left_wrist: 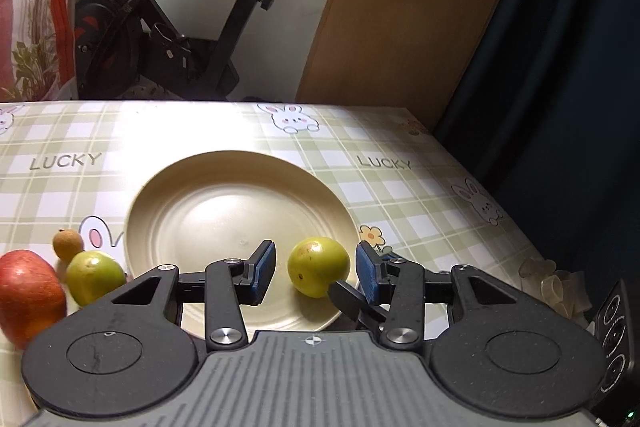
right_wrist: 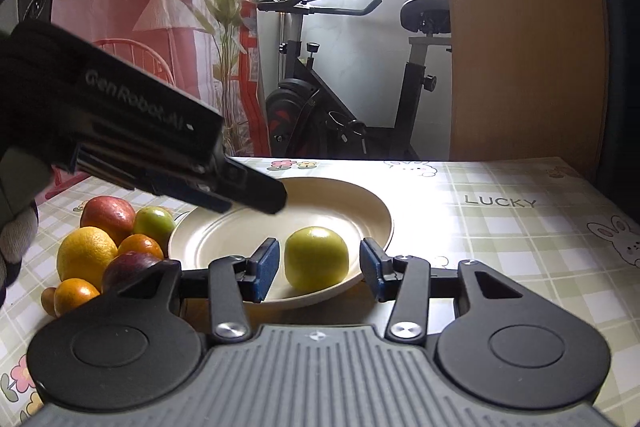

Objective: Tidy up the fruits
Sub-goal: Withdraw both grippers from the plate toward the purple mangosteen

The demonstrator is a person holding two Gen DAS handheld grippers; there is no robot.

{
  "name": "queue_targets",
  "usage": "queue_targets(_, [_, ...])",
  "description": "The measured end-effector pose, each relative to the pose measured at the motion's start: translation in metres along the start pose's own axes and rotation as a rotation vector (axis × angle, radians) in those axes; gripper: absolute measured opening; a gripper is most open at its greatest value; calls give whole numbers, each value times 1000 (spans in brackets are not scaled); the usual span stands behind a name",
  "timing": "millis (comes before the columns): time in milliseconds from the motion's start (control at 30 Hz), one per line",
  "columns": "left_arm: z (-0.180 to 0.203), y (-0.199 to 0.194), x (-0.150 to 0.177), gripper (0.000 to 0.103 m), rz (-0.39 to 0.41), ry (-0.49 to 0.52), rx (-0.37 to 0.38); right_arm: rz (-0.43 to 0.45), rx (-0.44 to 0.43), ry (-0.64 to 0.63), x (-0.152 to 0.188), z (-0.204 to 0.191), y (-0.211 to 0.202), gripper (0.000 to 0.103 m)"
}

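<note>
A cream plate (left_wrist: 168, 195) (right_wrist: 360, 203) lies on the checked tablecloth. One green round fruit (left_wrist: 318, 265) (right_wrist: 316, 259) rests inside its near rim. My right gripper (right_wrist: 319, 247) is open, one blue pad on each side of this fruit, not touching it. My left gripper (left_wrist: 315, 251) is open too and hovers over the plate; its body (right_wrist: 152, 131) reaches in from the upper left in the right wrist view. Left of the plate sits a pile: a red apple (left_wrist: 28, 295) (right_wrist: 107, 214), another green fruit (left_wrist: 94, 277) (right_wrist: 154, 223), a yellow citrus (right_wrist: 86, 255) and small oranges (right_wrist: 140, 247).
A black fingertip of the right gripper (left_wrist: 344, 297) pokes in beside the fruit. Crumpled clear plastic (left_wrist: 554, 287) lies near the table's right edge. Behind the table stand an exercise bike (right_wrist: 340, 107) and a wooden panel (left_wrist: 420, 7).
</note>
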State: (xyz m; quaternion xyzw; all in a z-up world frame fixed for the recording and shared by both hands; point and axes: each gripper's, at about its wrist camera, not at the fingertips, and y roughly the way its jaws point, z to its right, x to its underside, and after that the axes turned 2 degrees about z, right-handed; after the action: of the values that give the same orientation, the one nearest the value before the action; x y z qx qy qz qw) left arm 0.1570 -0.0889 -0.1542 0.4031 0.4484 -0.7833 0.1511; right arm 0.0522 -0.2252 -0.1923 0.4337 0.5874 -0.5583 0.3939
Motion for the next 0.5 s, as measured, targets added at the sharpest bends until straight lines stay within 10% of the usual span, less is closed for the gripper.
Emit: queue_targets(500, [-54,-106,-1,62,143,-39,-178,-57,-91,37,-15,-41,-24,47])
